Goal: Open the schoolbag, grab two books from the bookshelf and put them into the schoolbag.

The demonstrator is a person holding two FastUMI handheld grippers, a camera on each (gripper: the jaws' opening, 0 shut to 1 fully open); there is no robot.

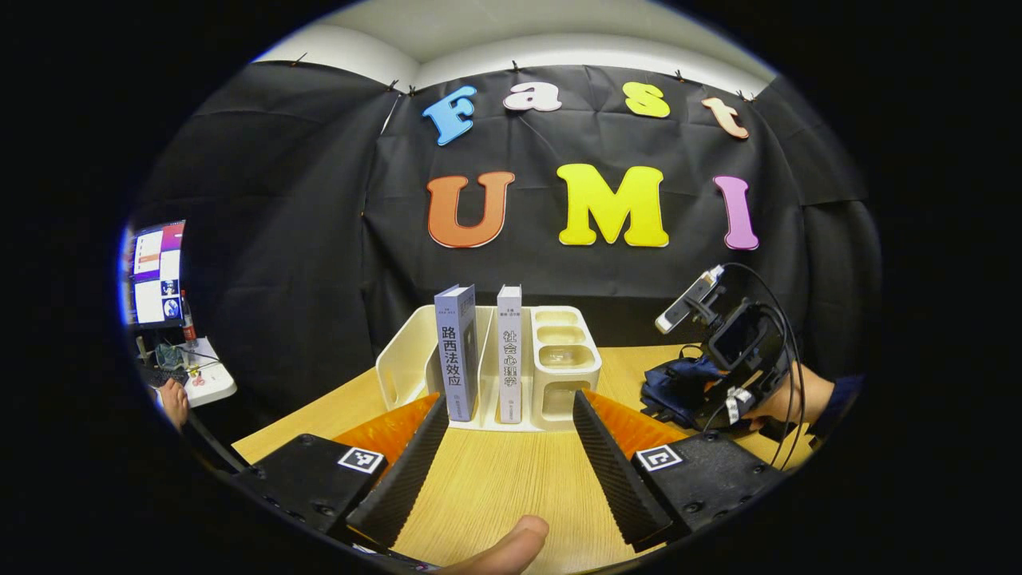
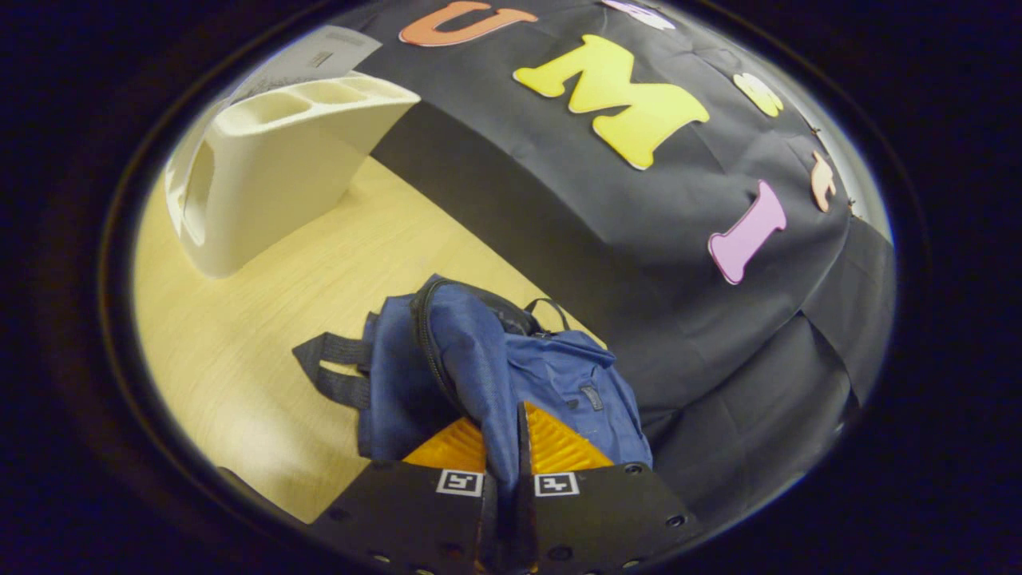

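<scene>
Soft blue fabric schoolbag [image 2: 511, 375], zipper rimmed, lies on the pale wood-grain table [image 2: 239, 351]; a fold is pinched by the right gripper [image 2: 503, 455]. Left gripper [image 1: 503, 447] is held wide before two upright grey books [image 1: 457, 351] in the cream plastic bookshelf [image 1: 559, 359].

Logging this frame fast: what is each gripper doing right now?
Left gripper: open, holding nothing, aimed at the two books in the bookshelf.
Right gripper: shut on the schoolbag fabric.

My left gripper view looks level across the surface [image 1: 495, 479] toward the bookshelf [image 1: 559, 359] nearby. My right gripper view tilts down, close over the schoolbag [image 2: 511, 367]. Both catch bookshelf and schoolbag.
</scene>
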